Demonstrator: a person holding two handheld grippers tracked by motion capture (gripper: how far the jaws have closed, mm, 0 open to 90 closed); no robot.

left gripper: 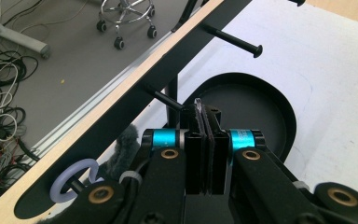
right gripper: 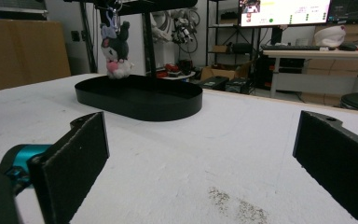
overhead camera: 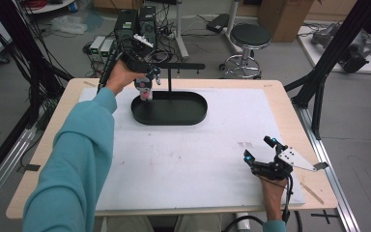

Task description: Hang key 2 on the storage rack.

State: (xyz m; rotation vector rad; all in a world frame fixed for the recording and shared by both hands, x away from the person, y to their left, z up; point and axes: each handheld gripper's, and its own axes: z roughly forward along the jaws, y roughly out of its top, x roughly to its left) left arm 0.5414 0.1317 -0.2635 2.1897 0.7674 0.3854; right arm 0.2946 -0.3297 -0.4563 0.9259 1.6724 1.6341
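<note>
R gripper (right gripper: 205, 163) w/ black foam-padded jaws standing wide apart over white table sheet (right gripper: 205, 135); small black-white-pink plush toy (right gripper: 113, 49) hanging above far black oval metal tray (right gripper: 140, 100).

The oval tray (overhead camera: 174, 116) is matt black, and so are the post and crossbar of the stand (overhead camera: 169, 79) rising from it. The plush charm (right gripper: 113, 49) hanging from the bar is dark grey and white with a pink patch low down. Its ring (left gripper: 72, 179) is pale lilac. The counter (overhead camera: 48, 145) is light wood under a white sheet (overhead camera: 188, 154) with faint dark smudges. Both tongs, left (overhead camera: 147, 79) and right (overhead camera: 257, 151), are black with teal collars and brass-coloured rivets. The person's sleeve (overhead camera: 77, 164) is teal.
</note>
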